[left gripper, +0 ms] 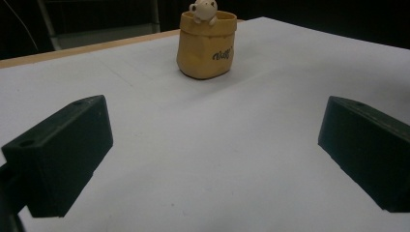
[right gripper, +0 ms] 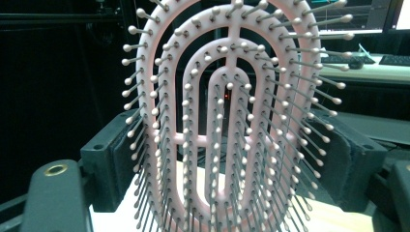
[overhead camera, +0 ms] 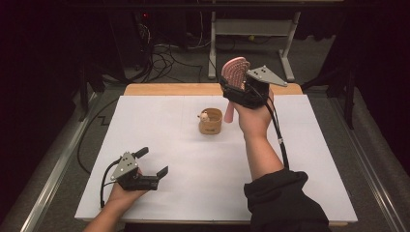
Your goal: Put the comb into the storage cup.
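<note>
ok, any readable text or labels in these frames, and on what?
One dark script word on the front of the yellow pot, left gripper view: too blurred to read for sure.
In the high view, the pot shows no lettering.
Pink hairbrush: no text.

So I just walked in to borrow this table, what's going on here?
A person works with a gripper in each hand. The right gripper holds a pink hairbrush upright in the air, handle hanging down behind a small yellow cup that has a little figure on its rim. The left gripper rests open and empty on the white table.
</note>
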The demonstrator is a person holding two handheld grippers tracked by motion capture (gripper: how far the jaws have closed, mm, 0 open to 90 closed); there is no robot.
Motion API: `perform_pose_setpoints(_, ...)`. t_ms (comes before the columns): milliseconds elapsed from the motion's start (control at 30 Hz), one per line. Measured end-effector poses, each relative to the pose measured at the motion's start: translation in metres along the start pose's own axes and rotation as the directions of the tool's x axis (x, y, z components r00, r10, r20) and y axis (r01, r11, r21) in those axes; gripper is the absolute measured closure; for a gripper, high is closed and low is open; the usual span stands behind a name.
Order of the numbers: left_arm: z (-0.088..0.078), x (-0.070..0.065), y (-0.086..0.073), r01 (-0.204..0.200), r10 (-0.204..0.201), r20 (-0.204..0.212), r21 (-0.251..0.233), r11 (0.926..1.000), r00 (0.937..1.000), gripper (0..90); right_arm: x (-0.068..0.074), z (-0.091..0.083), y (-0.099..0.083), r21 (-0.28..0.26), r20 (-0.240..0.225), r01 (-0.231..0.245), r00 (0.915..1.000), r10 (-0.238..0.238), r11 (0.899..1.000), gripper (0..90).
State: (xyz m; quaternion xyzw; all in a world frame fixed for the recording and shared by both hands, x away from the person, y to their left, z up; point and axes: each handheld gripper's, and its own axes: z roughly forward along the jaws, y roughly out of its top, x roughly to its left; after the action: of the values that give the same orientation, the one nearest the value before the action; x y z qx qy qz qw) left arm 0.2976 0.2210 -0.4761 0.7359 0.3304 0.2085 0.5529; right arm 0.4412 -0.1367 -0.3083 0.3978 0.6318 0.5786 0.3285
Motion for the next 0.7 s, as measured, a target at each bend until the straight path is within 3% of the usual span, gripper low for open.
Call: perform_pose_setpoints(700,-0.001,0.001,0.000,0.007,-0.007,-0.003,-0.005,1.0000,1.0000,0.0,0.016,0.024,0.005,-0.018,-0.016,0.003,0.9999,-0.003,1.000,20.5)
